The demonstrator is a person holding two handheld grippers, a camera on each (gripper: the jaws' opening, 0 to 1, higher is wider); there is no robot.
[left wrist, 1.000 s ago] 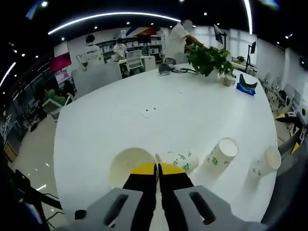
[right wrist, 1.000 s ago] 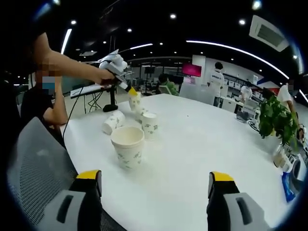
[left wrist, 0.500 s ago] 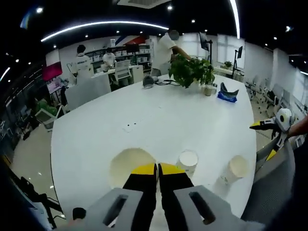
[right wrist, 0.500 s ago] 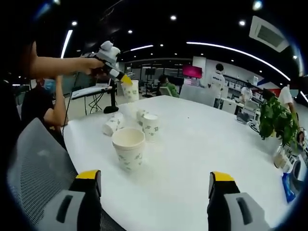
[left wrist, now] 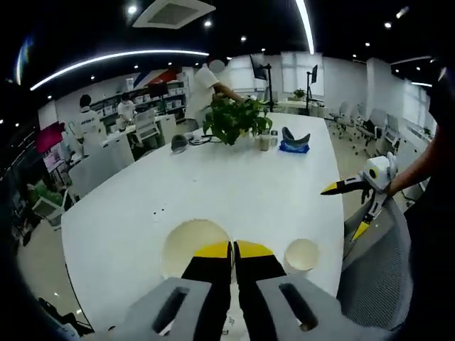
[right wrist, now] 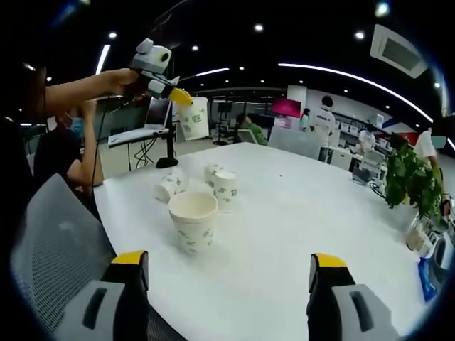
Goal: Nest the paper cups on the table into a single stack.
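Left tongs (right wrist: 181,96) pinch 1 green-printed cup (right wrist: 193,117) aloft; print unreadable.

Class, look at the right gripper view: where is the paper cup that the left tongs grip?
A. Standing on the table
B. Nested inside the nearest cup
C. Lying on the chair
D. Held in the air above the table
D: the left tongs hold the paper cup by its rim, in the air above the table.

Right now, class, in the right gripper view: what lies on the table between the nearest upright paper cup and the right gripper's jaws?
Nothing: bare white table runs from the nearest cup to the open right gripper.
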